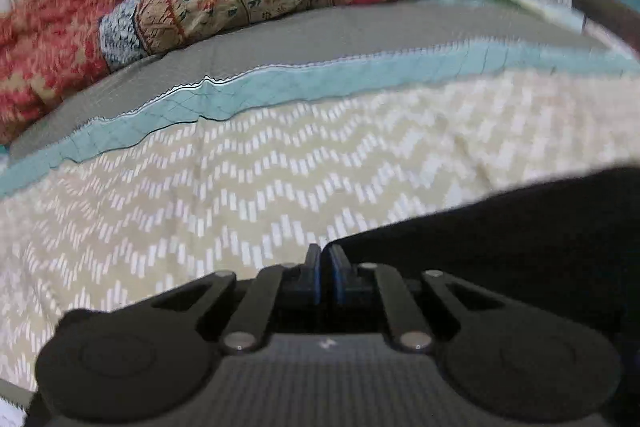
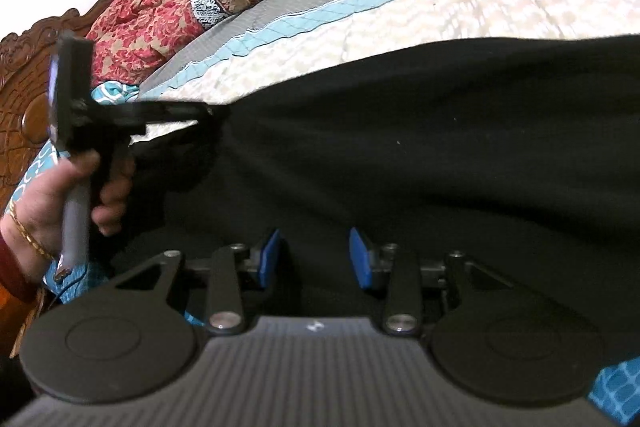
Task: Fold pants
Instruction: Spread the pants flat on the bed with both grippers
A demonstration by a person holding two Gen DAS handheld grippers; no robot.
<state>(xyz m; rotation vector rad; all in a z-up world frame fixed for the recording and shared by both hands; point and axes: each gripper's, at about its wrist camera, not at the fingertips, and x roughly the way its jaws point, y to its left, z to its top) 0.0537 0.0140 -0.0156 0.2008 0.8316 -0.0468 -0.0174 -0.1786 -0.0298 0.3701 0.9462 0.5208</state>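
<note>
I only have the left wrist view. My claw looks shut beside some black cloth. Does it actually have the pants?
Observer: Yes, it seems so. In the right wrist view the left claw is pinched on a corner of the pants, and creases fan out from its tip.
Operator: And my other hand?
Observer: The right claw is open. Its blue pads stand apart above the black cloth, gripping nothing.
Operator: How far does the cloth run?
Observer: It spreads as a wide black sheet over the bedspread, well past the strip you see.
</note>
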